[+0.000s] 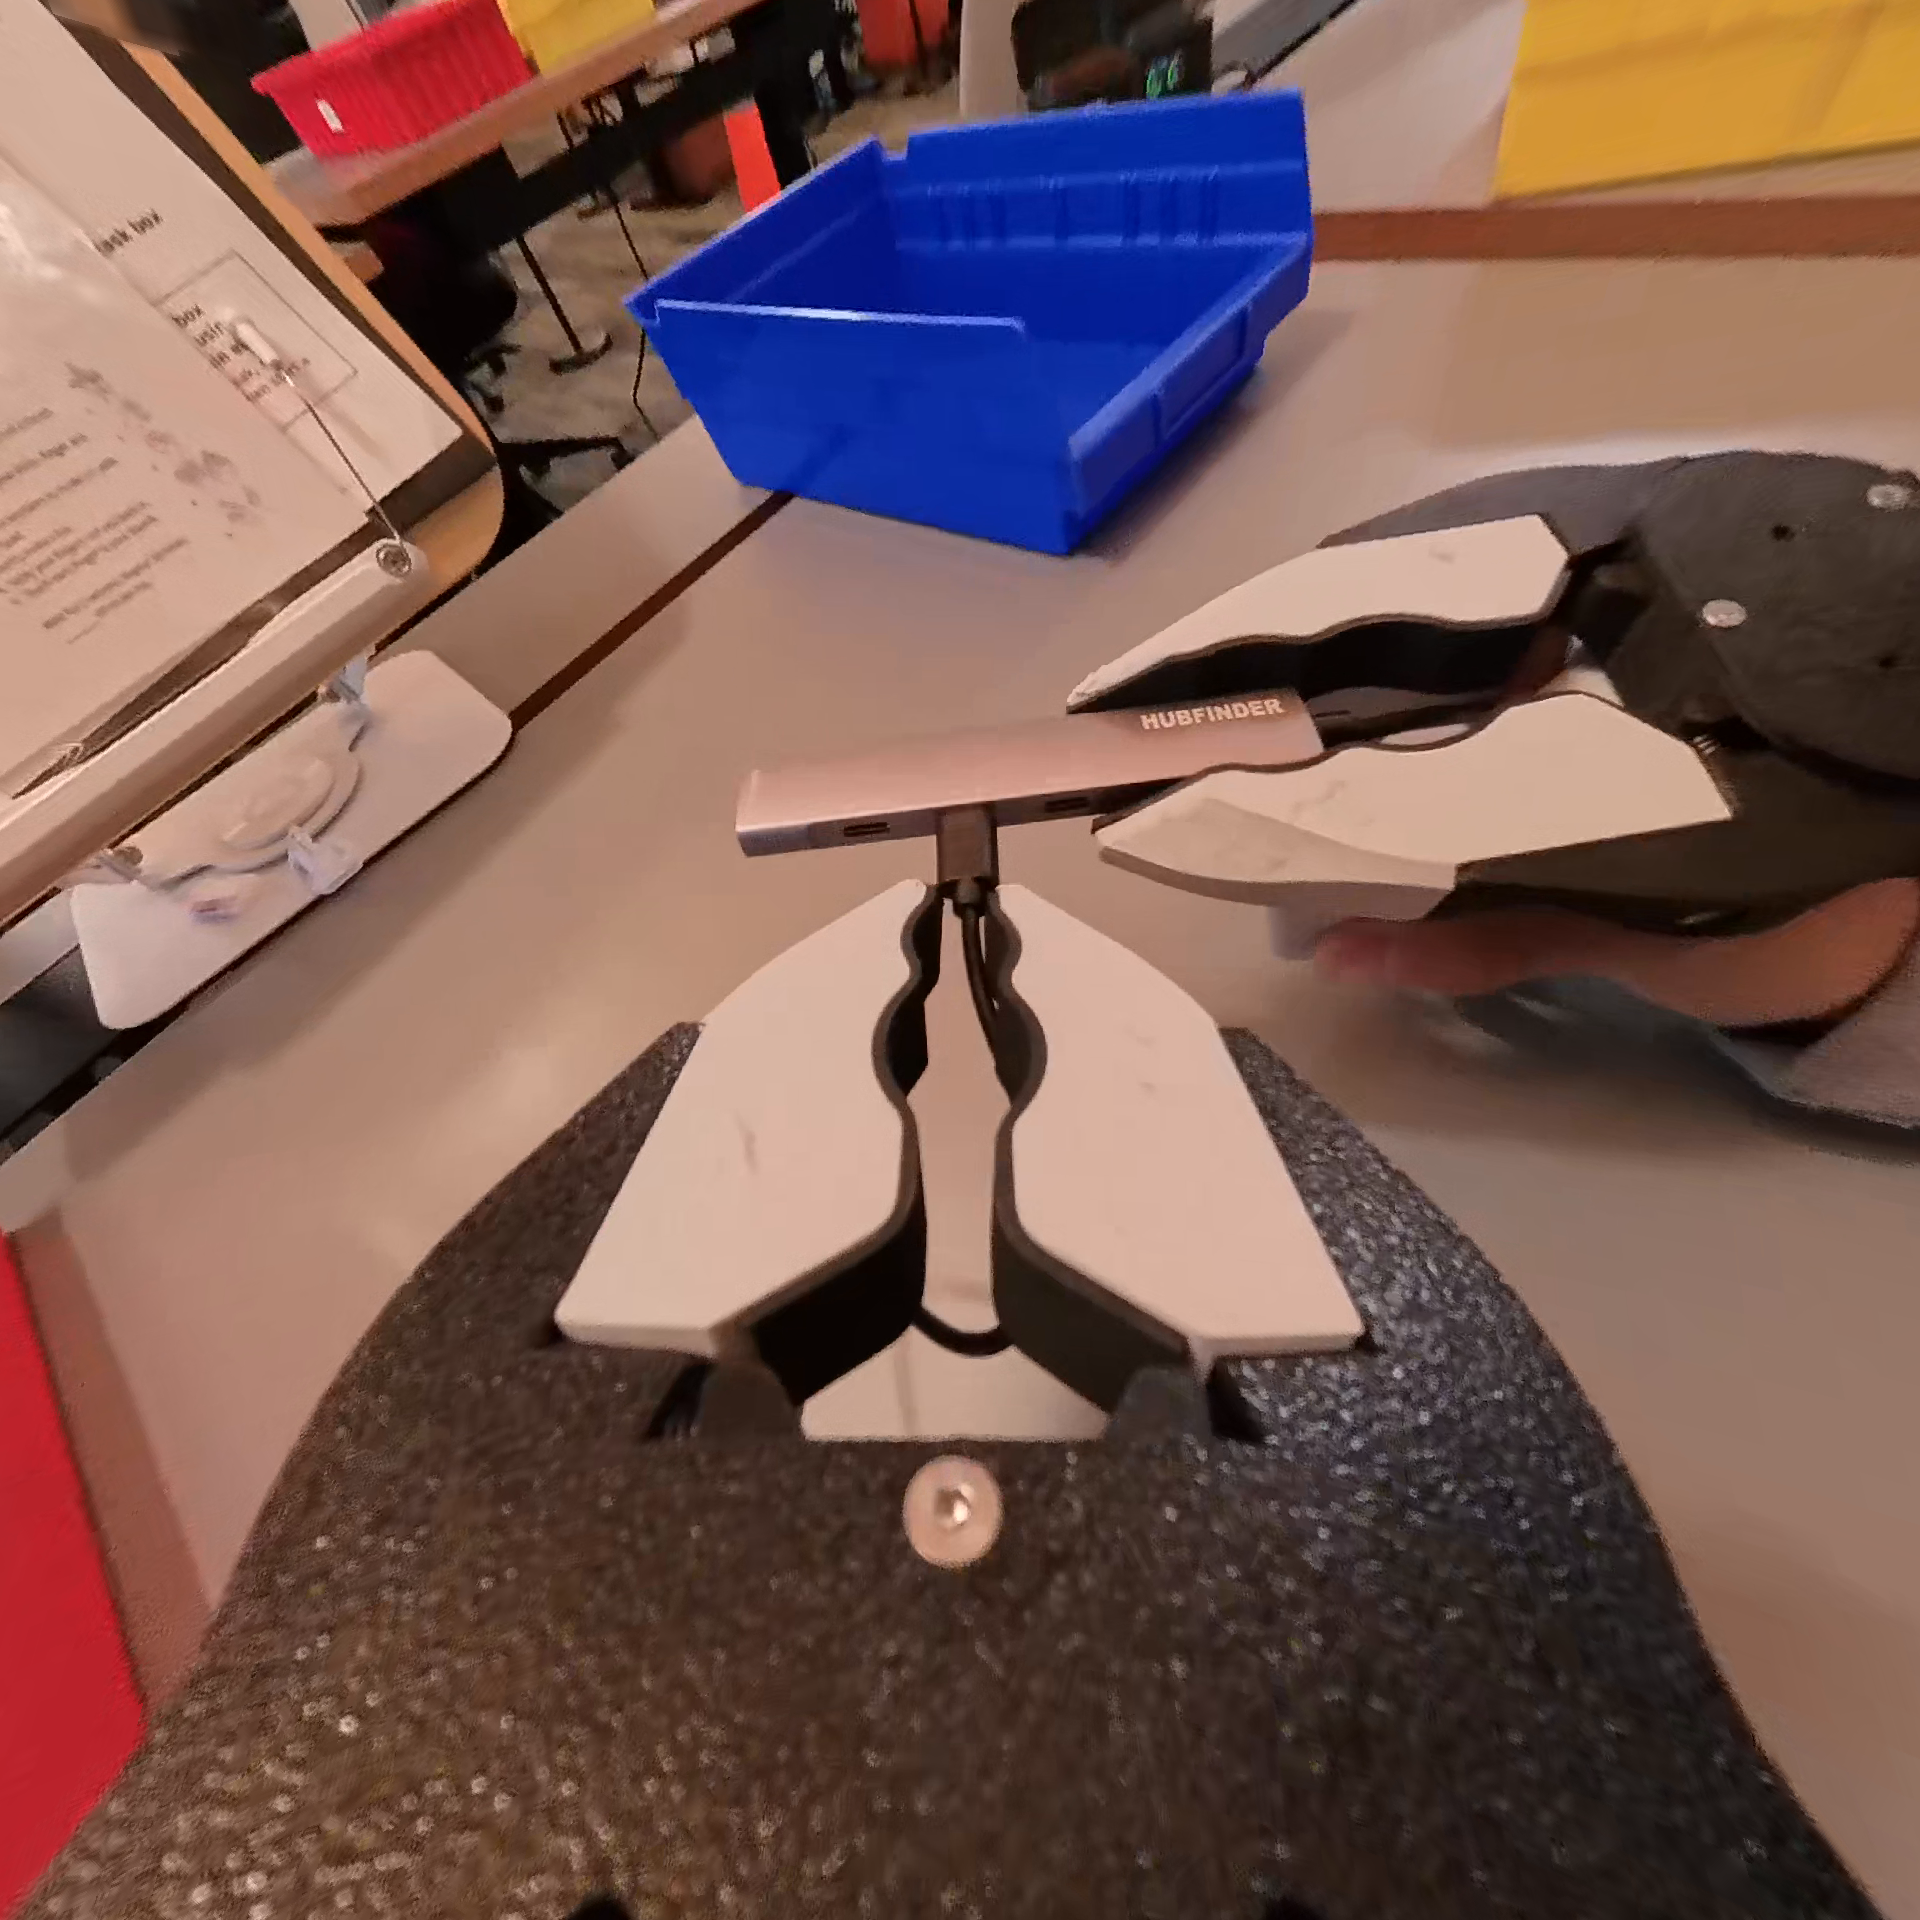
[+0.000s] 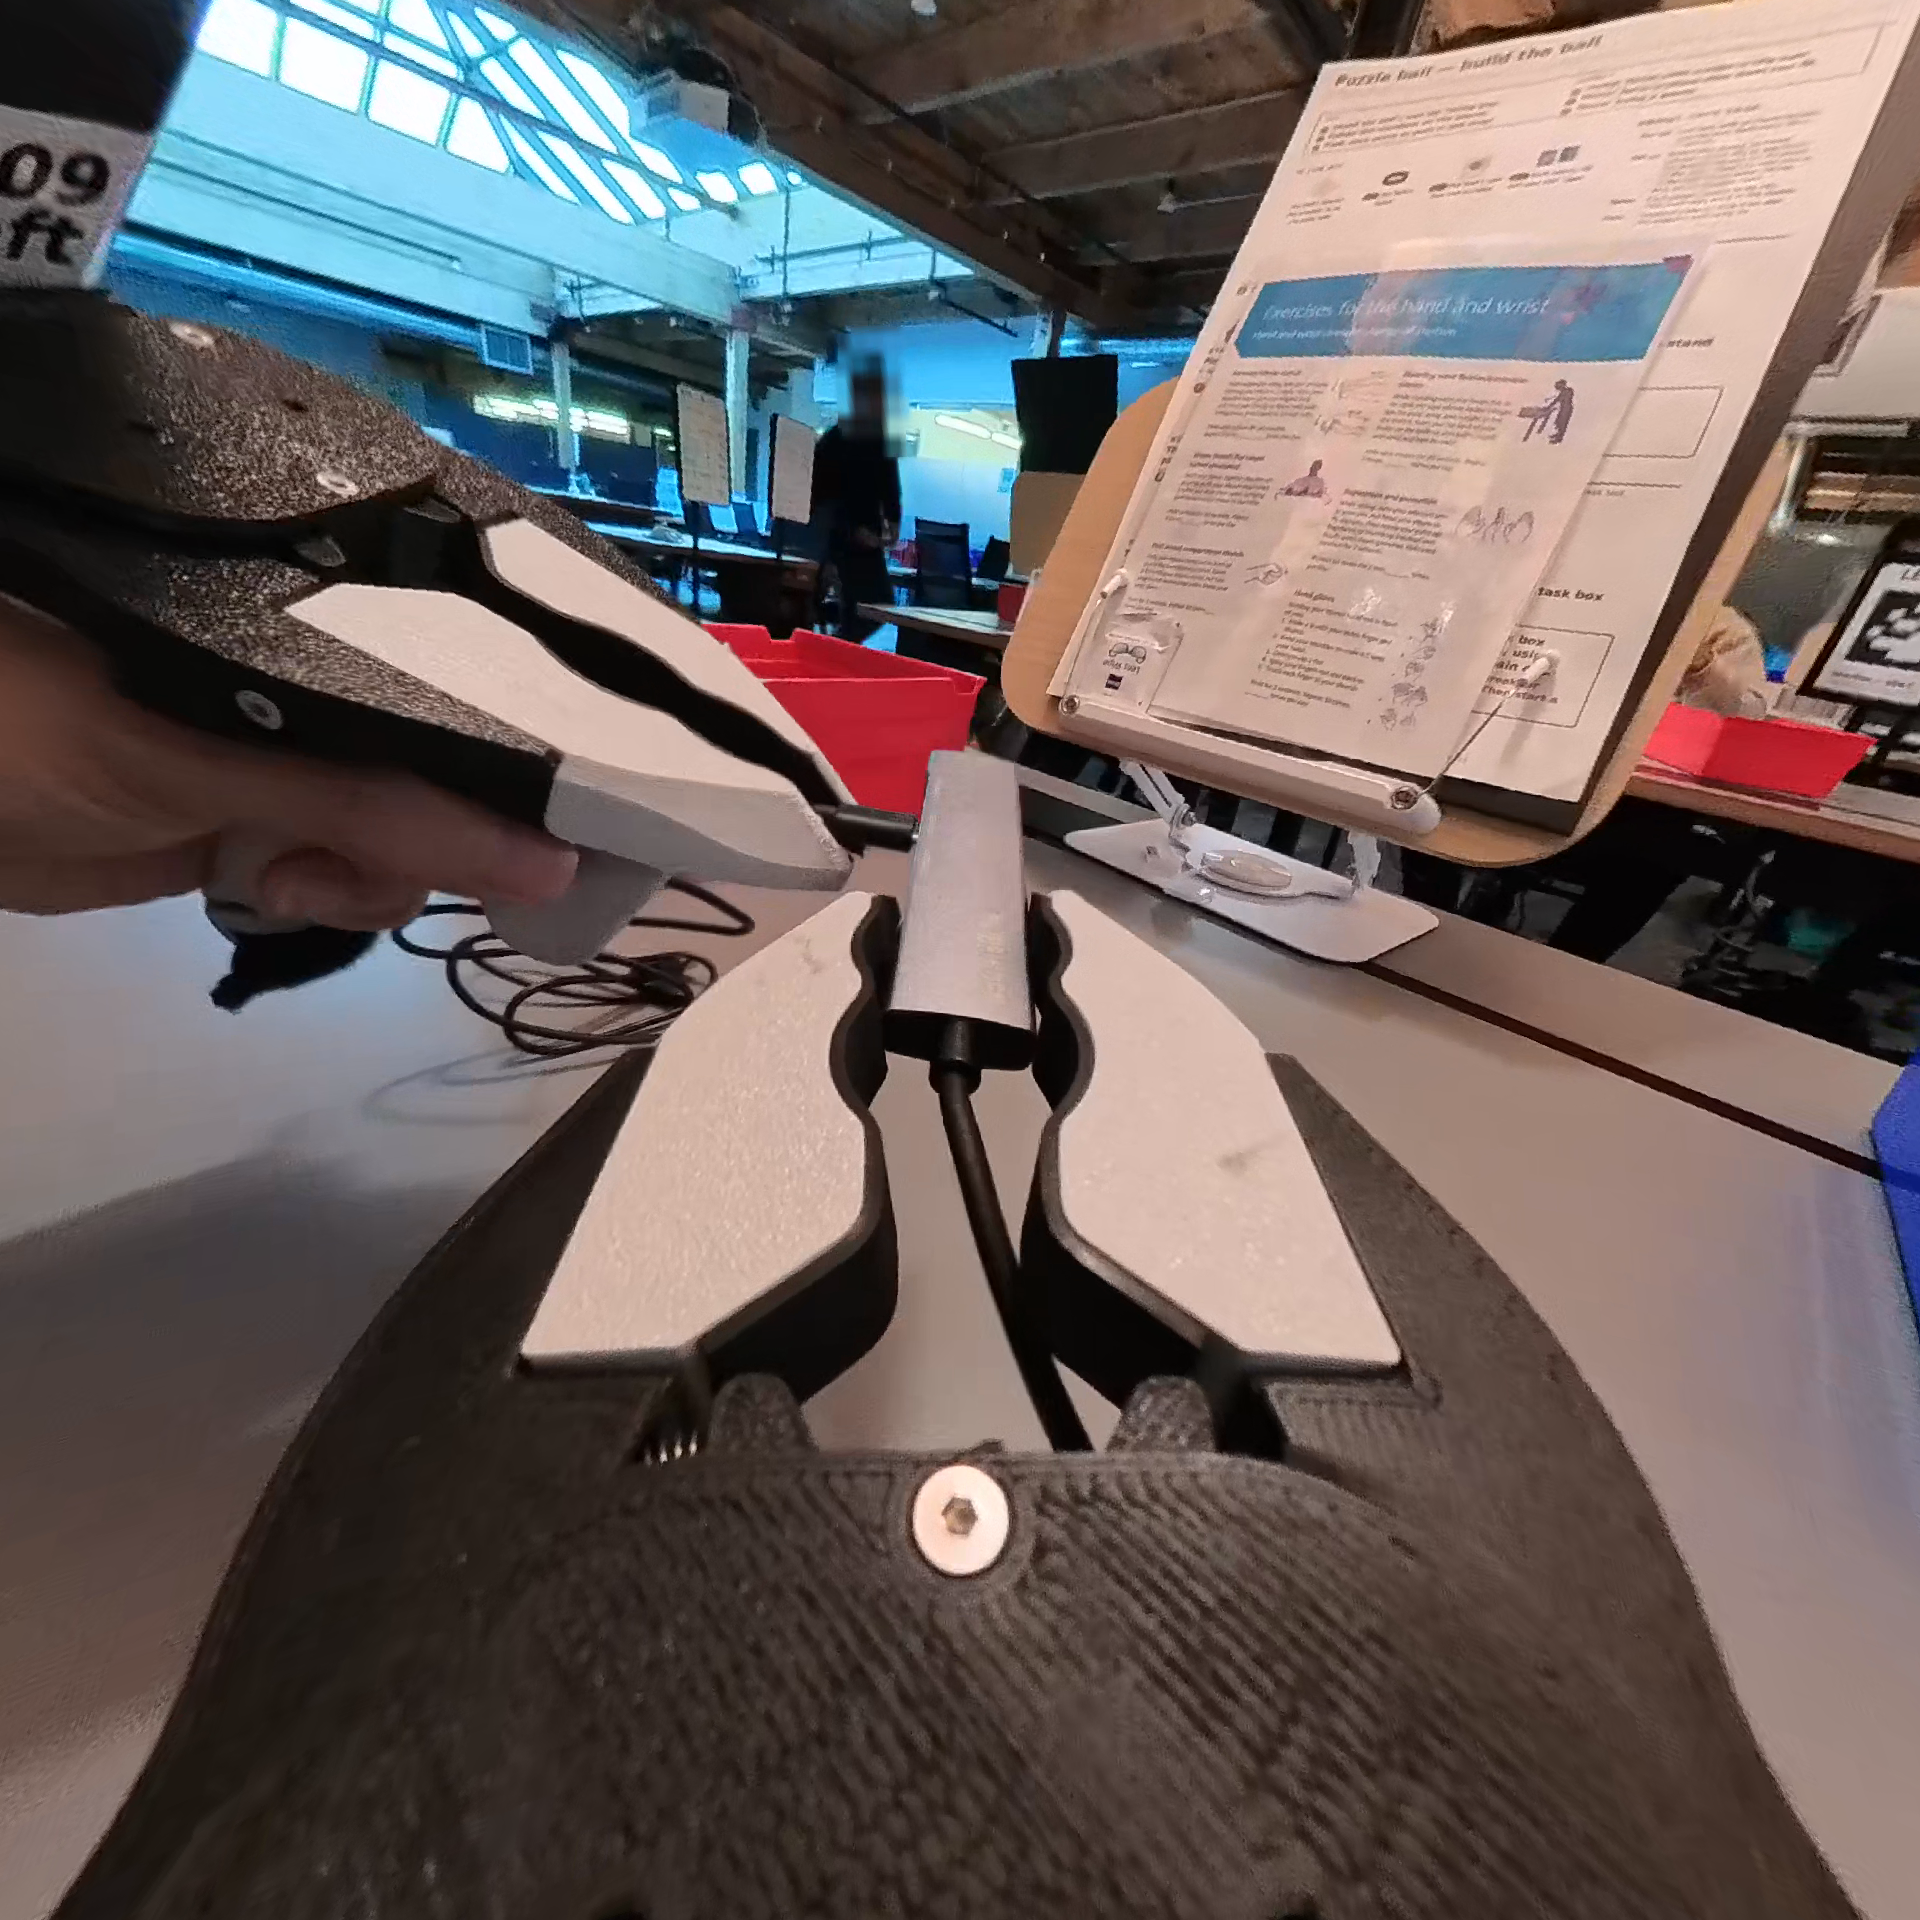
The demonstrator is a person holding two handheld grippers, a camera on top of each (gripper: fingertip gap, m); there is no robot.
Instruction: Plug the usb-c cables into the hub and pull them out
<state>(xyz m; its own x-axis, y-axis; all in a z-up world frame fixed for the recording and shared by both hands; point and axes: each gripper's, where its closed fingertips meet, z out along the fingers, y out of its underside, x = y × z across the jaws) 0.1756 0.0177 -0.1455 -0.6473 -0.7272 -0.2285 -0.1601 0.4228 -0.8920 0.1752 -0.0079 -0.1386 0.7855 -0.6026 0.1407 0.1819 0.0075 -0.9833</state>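
A slim grey hub (image 1: 997, 764) is held level above the grey table. My right gripper (image 2: 961, 930) is shut on the hub's cable end (image 2: 961, 904); the hub's own black cable (image 2: 987, 1226) runs back between the fingers. In the left wrist view that gripper (image 1: 1101, 764) comes in from the right. My left gripper (image 1: 964, 896) is shut on a black usb-c cable (image 1: 977, 966) just behind its plug (image 1: 966, 840), which sits in the hub's middle side port. The ports on either side are free. In the right wrist view the left gripper (image 2: 847, 831) comes in from the left.
A blue bin (image 1: 987, 332) stands on the table beyond the hub. A document stand (image 2: 1434, 447) with papers is at the far edge on a white base (image 1: 291, 800). Loose black cable (image 2: 561, 977) lies coiled on the table. Red bins (image 2: 873, 707) sit behind. Left and right tips are no more than a few centimetres apart.
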